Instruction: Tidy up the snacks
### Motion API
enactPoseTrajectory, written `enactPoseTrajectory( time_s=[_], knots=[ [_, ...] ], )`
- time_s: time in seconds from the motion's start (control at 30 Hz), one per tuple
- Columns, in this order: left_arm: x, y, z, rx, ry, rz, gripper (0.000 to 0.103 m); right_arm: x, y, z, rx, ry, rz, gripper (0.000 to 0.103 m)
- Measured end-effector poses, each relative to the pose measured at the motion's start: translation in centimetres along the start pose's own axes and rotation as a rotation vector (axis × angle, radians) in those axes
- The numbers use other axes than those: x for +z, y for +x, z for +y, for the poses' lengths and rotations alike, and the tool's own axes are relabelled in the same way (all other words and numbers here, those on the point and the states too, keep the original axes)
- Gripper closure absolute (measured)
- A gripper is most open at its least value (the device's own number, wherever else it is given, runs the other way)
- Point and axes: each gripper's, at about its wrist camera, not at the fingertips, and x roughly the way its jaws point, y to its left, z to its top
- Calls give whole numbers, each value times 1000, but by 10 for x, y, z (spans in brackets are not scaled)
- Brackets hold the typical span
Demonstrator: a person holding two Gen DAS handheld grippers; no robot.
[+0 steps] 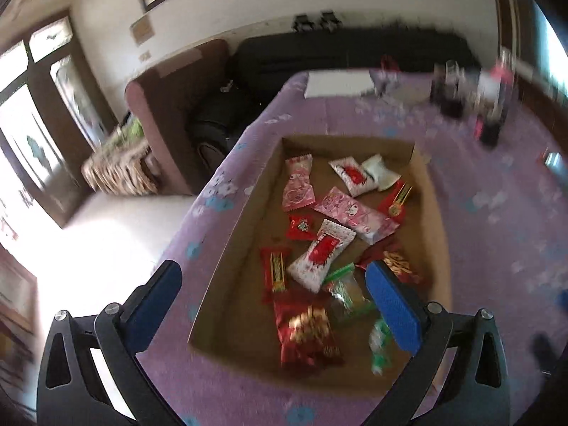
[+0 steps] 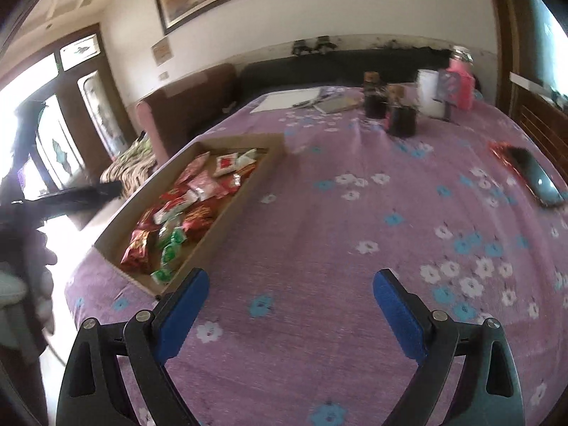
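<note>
Hovering above the near end of a shallow cardboard tray [image 1: 245, 227], the left gripper [image 1: 273, 291] has its two blue-padded fingers spread wide, with nothing pinched between them; one finger [image 1: 156, 305] hangs past the tray's left wall over the tablecloth's edge and the floor, the other [image 1: 390, 312] over the tray's near right corner. The tray rests on a table covered by a purple floral tablecloth [image 1: 497, 213], close to the table's left edge. Inside the tray lies a loose pile of wrapped snacks: pink-and-white packets [image 1: 298, 188] toward the far end, a long pink packet [image 1: 355, 214] in the middle, a white packet with a red label [image 1: 321, 255] below it, a large red foil packet [image 1: 305, 330] at the near end, and green-and-clear wrappers [image 1: 346, 293] just beside it. In the right wrist view, the right gripper [image 2: 291, 294] is likewise spread and empty, positioned over bare tablecloth to the right of the tray [image 2: 234, 206], clear of its wall. A dark phone [image 2: 536, 177] lies near the table's right edge, well apart from the tray. Two dark jars [image 2: 401, 117] and a white cup [image 2: 431, 96] stand at the far end of the table. The left wrist view is blurred toward its upper right.
</note>
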Motion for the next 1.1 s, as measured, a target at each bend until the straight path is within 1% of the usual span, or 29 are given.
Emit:
enactPoseTrajectory(
  time_s=[0.13,0.2,0.23,0.3,0.33,0.4,0.47,0.53,0.57,0.63,0.7,0.73,0.77,0.8,0.87,0.93,0.97,1.03,1.1],
  knots=[
    [3,30,-28,90,134,55,0,0,-9,-13,-16,32,-13,8],
    [-1,43,-40,114,198,93,0,0,-12,-20,-23,50,-20,8],
    [-4,48,-46,112,228,108,0,1,-13,-22,-25,56,-21,8],
    [-7,45,-49,105,250,107,0,2,-15,-28,-29,71,-27,8],
    [-7,42,-47,104,244,97,0,2,-16,-31,-29,76,-30,8],
    [2,36,-38,89,203,81,0,3,-17,-36,-31,87,-34,8],
    [12,39,-34,92,172,84,0,3,-15,-38,-30,98,-34,8],
    [17,45,-40,109,199,83,0,3,-12,-39,-22,112,-27,8],
    [16,51,-47,121,239,95,0,3,-9,-38,-15,116,-20,8],
    [10,61,-60,105,310,126,0,1,-7,-37,-13,113,-12,8],
    [12,59,-59,88,295,116,0,0,-6,-36,-13,104,-6,8],
    [17,58,-53,61,255,115,0,-1,-8,-37,-18,101,-9,8],
    [23,57,-44,14,195,121,0,0,-9,-38,-22,101,-12,8],
    [29,58,-36,-17,138,129,0,0,-11,-41,-28,106,-16,8],
    [37,65,-26,-17,85,144,0,2,-12,-47,-34,122,-22,8],
    [39,78,-26,10,102,170,0,3,-12,-51,-38,132,-24,8],
    [38,86,-28,23,124,196,0,3,-11,-52,-40,134,-22,8],
    [36,93,-27,4,131,234,0,3,-9,-51,-38,135,-15,8],
    [37,90,-17,-45,85,250,0,2,-8,-50,-36,130,-10,8]
  ],
)
